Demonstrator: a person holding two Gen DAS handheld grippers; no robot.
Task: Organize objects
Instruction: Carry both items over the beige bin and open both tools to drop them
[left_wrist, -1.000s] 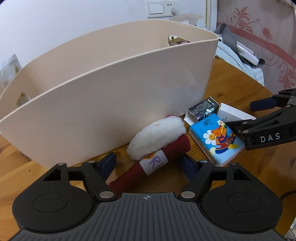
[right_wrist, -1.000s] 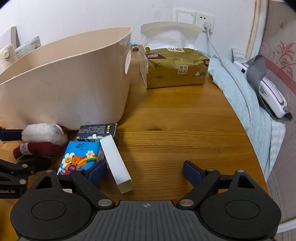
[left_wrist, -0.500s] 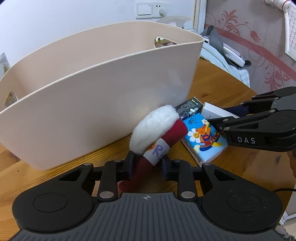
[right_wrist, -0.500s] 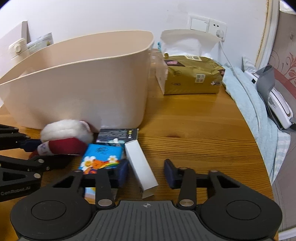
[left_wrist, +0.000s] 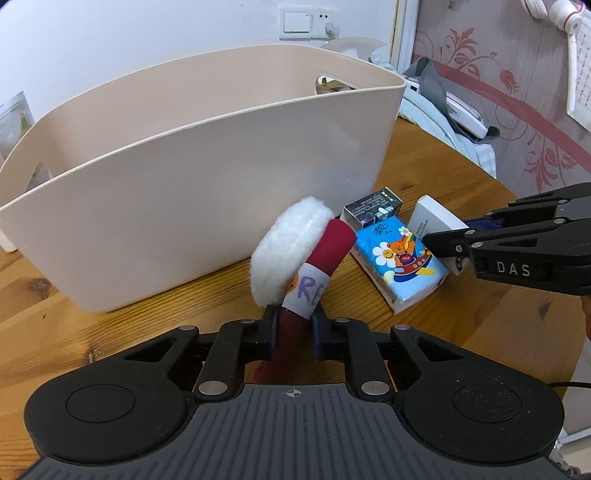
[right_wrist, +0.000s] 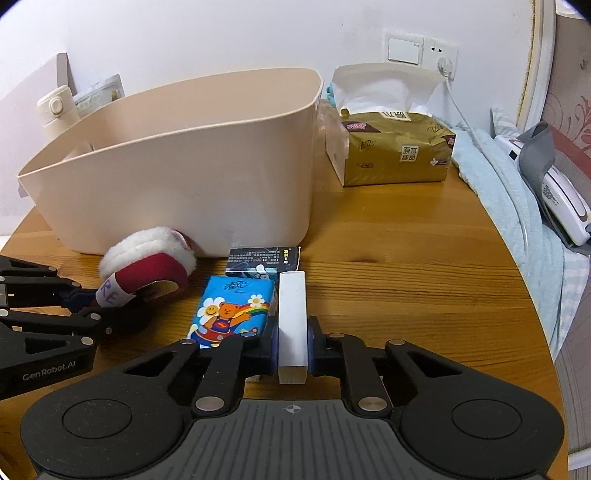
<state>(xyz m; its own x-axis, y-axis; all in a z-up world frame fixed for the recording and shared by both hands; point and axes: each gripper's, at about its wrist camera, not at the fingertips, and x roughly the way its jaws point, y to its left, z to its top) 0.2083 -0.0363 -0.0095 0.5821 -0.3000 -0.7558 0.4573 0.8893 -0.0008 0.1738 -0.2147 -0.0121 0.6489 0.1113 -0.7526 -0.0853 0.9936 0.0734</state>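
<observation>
My left gripper (left_wrist: 293, 325) is shut on a red sock with a white fluffy cuff (left_wrist: 325, 251) and holds it tilted up in front of the cream basket (left_wrist: 207, 173). The sock also shows in the right wrist view (right_wrist: 147, 269). My right gripper (right_wrist: 292, 341) is shut on a long white box (right_wrist: 292, 314), which also shows in the left wrist view (left_wrist: 432, 221). A blue tissue pack with a bear picture (right_wrist: 232, 310) lies just left of the white box. A small dark box (right_wrist: 264, 260) lies against the cream basket (right_wrist: 184, 173).
A gold tissue pack (right_wrist: 395, 151) stands behind the basket on the right. A pale blue cloth with a white and grey device (right_wrist: 554, 192) lies over the table's right edge. A cream bottle (right_wrist: 57, 110) stands far left. Bare wooden table (right_wrist: 406, 277) shows to the right.
Both grippers went from open to shut: the left closed on the red sock and tilted it up, the right closed on the white box.
</observation>
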